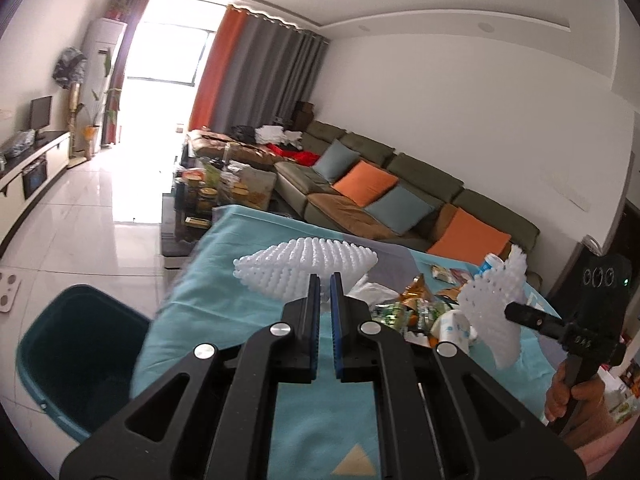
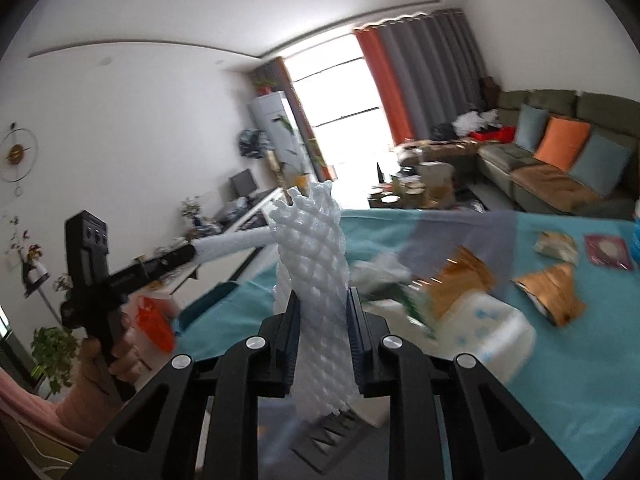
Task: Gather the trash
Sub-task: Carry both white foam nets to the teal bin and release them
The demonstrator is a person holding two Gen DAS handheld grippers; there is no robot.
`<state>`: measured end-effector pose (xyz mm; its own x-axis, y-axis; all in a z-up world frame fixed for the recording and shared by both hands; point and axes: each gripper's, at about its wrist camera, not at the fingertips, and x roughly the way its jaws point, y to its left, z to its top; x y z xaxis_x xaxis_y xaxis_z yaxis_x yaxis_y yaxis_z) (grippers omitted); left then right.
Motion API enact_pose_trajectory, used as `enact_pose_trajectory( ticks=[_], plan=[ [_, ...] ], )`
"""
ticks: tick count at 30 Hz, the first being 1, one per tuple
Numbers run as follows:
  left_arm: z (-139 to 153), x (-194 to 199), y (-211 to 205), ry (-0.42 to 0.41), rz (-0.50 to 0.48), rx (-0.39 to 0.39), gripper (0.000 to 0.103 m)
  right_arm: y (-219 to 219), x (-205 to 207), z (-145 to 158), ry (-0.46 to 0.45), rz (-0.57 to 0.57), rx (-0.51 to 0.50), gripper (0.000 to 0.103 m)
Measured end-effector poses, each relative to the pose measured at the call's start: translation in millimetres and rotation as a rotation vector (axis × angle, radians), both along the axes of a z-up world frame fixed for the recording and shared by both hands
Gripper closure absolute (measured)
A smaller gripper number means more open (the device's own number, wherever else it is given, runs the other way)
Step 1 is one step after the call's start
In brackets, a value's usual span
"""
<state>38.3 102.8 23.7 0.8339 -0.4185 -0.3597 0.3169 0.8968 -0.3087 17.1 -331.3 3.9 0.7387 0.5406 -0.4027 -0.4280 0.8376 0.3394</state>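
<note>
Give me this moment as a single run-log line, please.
left gripper: shut on foam net | right gripper: shut on second foam net | bin: beside table | wrappers: on table

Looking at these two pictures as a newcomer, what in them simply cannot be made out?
- Teal bin, left wrist view: its bottom is dark and the left gripper cuts it off, so its contents are unknown.
- Wrappers, right wrist view: motion blur makes the print unreadable.
- White foam net in the right gripper: its lower end is hidden behind the fingers.
- Coffee table clutter, left wrist view: too small to identify.
</note>
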Motion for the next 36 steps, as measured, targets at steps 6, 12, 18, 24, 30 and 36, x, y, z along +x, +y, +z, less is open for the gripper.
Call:
enact_pose_trajectory(
  ticks=[6,12,18,24,30,36],
  plan=[
    [7,-21,38,-0.012,0.097,0.017,0.098,52,23,11,-0.005,0.13,0.002,0.082],
    [4,-37,88,0.011,0.228,0.025,0.097,114,56,7,0.023,0.252,0.001,0.082],
    [-6,-43,137,0.056,0.354,0.041,0.097,177,87,3,0.056,0.351,-0.002,0.082],
    [-26,-45,173,0.111,0.409,0.044,0.097,229,112,-6,0.112,0.416,0.001,0.081],
    [-58,-37,192,0.18,0.44,0.042,0.097,270,133,-18,0.175,0.447,-0.014,0.081],
    [-83,-17,191,0.242,0.46,0.033,0.097,303,150,-36,0.242,0.463,-0.032,0.081]
  ],
)
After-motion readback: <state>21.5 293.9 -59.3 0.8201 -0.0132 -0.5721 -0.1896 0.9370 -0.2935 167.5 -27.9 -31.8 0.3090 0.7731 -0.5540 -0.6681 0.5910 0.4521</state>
